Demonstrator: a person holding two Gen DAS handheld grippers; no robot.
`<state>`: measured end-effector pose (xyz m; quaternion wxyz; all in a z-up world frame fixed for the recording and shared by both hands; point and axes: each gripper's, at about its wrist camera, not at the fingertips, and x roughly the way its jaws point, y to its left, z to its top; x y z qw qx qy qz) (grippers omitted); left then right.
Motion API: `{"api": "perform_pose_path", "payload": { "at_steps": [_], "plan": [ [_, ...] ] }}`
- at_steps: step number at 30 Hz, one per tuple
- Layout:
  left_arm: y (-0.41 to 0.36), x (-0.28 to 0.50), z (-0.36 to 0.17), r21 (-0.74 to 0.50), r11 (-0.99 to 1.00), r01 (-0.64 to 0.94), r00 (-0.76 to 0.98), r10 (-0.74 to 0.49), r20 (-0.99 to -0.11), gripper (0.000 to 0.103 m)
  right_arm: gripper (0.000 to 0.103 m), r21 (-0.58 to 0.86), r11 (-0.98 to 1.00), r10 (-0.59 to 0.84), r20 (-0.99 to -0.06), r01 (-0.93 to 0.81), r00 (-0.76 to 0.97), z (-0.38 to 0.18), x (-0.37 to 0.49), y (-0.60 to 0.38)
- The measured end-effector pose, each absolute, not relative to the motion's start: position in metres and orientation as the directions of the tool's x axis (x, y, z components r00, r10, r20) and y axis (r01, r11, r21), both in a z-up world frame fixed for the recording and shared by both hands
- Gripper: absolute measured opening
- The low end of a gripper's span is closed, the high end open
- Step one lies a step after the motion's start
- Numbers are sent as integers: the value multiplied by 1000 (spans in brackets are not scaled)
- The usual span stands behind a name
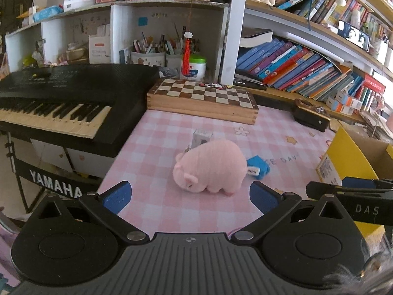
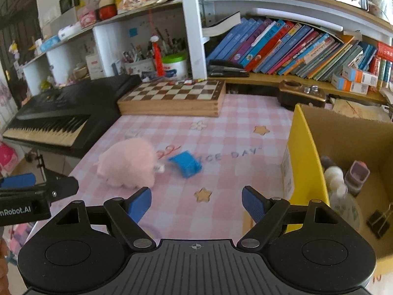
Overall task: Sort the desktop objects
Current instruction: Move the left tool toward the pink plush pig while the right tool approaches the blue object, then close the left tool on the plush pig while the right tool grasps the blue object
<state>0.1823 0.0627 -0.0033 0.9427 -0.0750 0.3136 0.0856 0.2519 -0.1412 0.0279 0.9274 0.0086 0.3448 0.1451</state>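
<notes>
The left gripper (image 1: 190, 198) is held spread wide above the pink checked table (image 1: 282, 125), nothing between its blue pads (image 1: 118, 196); the pink plush pig (image 1: 210, 166) is seen just beyond them at 12 o'clock. A small white box (image 1: 201, 137), standing behind the pig, is shown clearly only in the left wrist view. A blue object (image 1: 258, 167) lies touching the pig's rear, at 3 o'clock of it. The right gripper (image 2: 196, 204) is likewise spread and empty, with the pig at its 10 o'clock. Only the right wrist view shows the inside of the yellow cardboard box (image 2: 304, 152) at 3 o'clock, where bottles (image 2: 341, 191) and a binder clip (image 2: 379, 220) are held. A chessboard (image 1: 201, 95) and a keyboard (image 1: 61, 103) are seen farther back.
</notes>
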Motion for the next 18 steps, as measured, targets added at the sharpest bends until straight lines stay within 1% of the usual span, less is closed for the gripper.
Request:
{"api": "perform_pose_path", "payload": {
  "at_steps": [11,18],
  "plan": [
    [66,239,-17,-72,980,-183,768,97,-633,103,83,148,948,308,-641,-281,703,28,302,-144],
    [61,272,-34,-46,989,-138,741,73,-668,103,83,161,937,334,-667,-309,666,18,323,-136]
  ]
}}
